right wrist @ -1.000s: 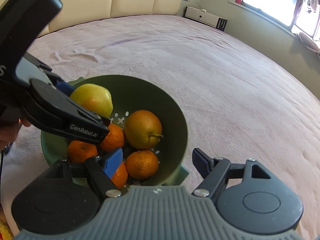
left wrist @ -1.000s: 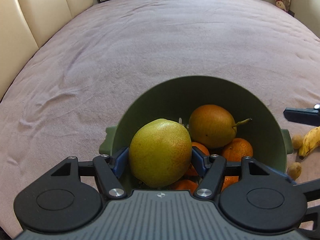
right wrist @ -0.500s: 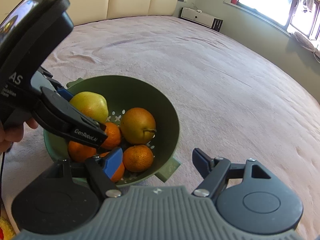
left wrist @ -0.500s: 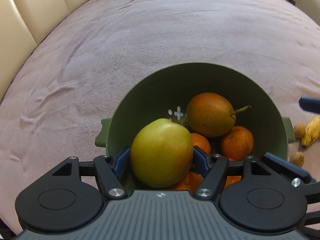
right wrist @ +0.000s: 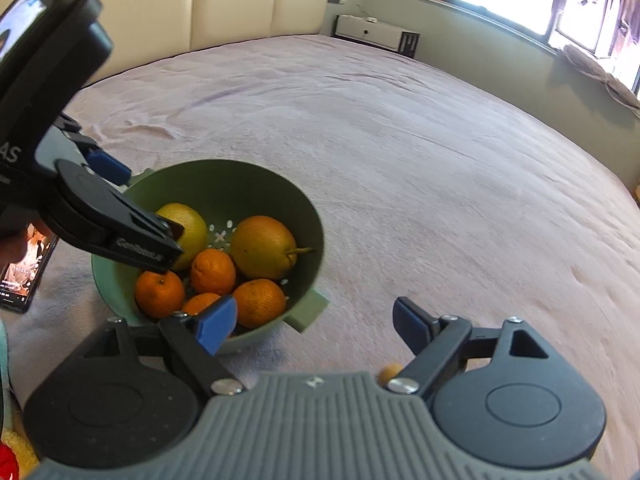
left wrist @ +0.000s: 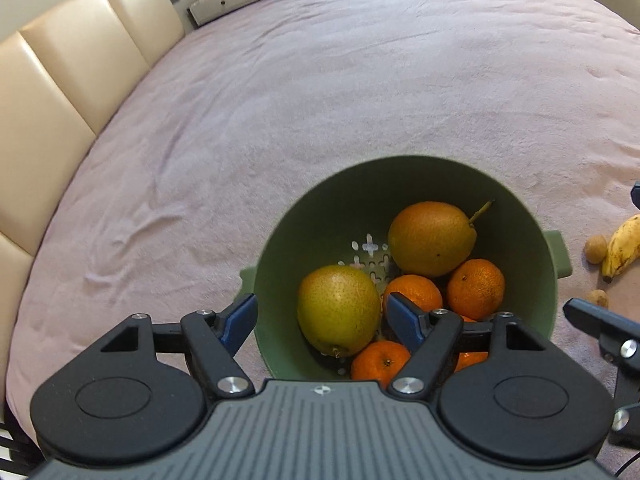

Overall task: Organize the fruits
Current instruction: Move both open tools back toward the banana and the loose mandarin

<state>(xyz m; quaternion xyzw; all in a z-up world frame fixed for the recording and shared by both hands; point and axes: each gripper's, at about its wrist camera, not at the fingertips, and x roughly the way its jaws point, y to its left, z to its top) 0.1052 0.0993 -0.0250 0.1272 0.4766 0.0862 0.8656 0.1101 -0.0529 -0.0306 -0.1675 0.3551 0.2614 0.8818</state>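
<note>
- The left gripper (left wrist: 322,316) hangs over the near rim of the green colander (left wrist: 532,236), its two blue-padded fingers spread wide and clamped on nothing; one pad sits outside the rim, the other over the fruit.
- The right gripper (right wrist: 316,322) is likewise parted and empty, beside the colander's near handle, with a small tan fruit (right wrist: 390,372) showing just under it on the cover.
- Inside the colander lie two pears: a yellow-green pear (left wrist: 339,309) against the near-left wall, clear of both pads, and a russet pear (left wrist: 432,238) with its stem pointing right.
- Four mandarins (left wrist: 475,288) fill the rest of the bowl (the fourth is half hidden behind a finger in the left view, plain in the right).
- To the right on the pink bed cover (left wrist: 320,92): one banana (left wrist: 622,246) and two small round tan fruits (left wrist: 596,249) just beside it.
- Farther left, a phone (right wrist: 26,272) lies flat on the cover.
- Beyond, a cream padded headboard (left wrist: 80,64).
</note>
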